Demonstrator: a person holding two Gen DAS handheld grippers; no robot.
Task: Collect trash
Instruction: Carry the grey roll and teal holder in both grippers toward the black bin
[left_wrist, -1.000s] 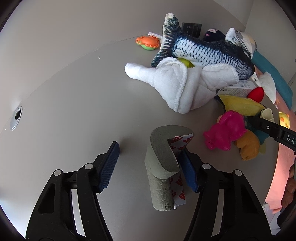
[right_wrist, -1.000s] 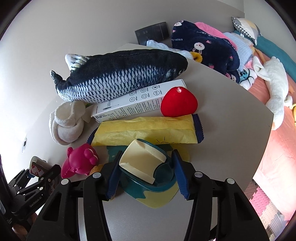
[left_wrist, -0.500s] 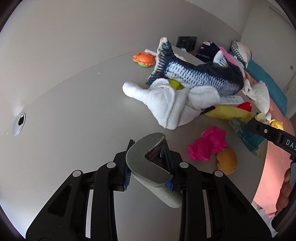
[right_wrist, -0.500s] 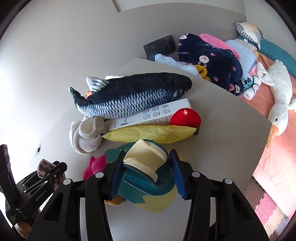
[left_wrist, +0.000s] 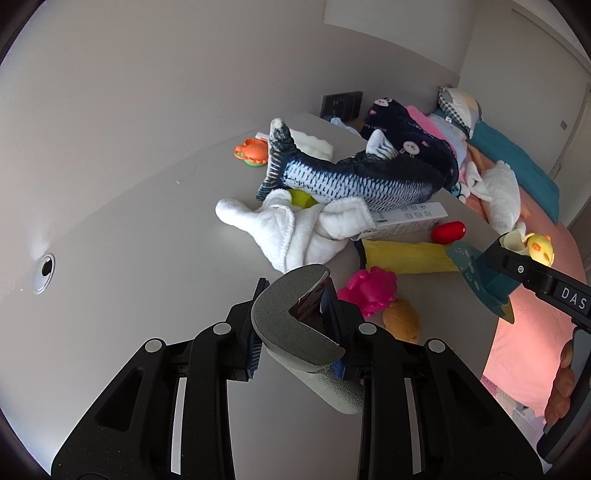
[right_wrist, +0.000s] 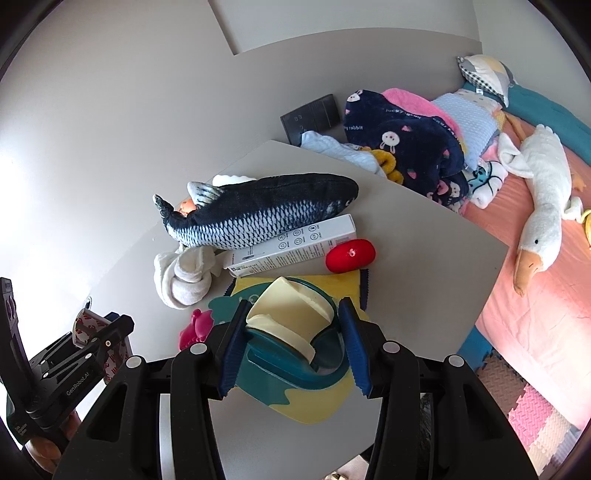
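My left gripper (left_wrist: 295, 301) is shut on a curved grey foam strip (left_wrist: 280, 321) with red-and-white backing and holds it above the grey table (left_wrist: 129, 240). My right gripper (right_wrist: 291, 328) is shut on a teal-and-yellow package (right_wrist: 295, 373) with a cream foam piece (right_wrist: 291, 314) inside, also lifted off the table. The same package (left_wrist: 476, 273) shows at the right of the left wrist view. A yellow wrapper (right_wrist: 340, 282) lies on the table just beyond the right gripper.
Beyond the grippers lie a plush fish (left_wrist: 354, 177), a white cloth (left_wrist: 295, 229), a white box (right_wrist: 295, 247), a red object (right_wrist: 351, 254) and a pink toy (left_wrist: 369, 288). A bed (right_wrist: 517, 295) with blankets and a goose plush borders the table's right edge.
My left gripper closed on the grey foam strip and lifted it off the table. My right gripper rose with the teal package, so the table's things look farther away.
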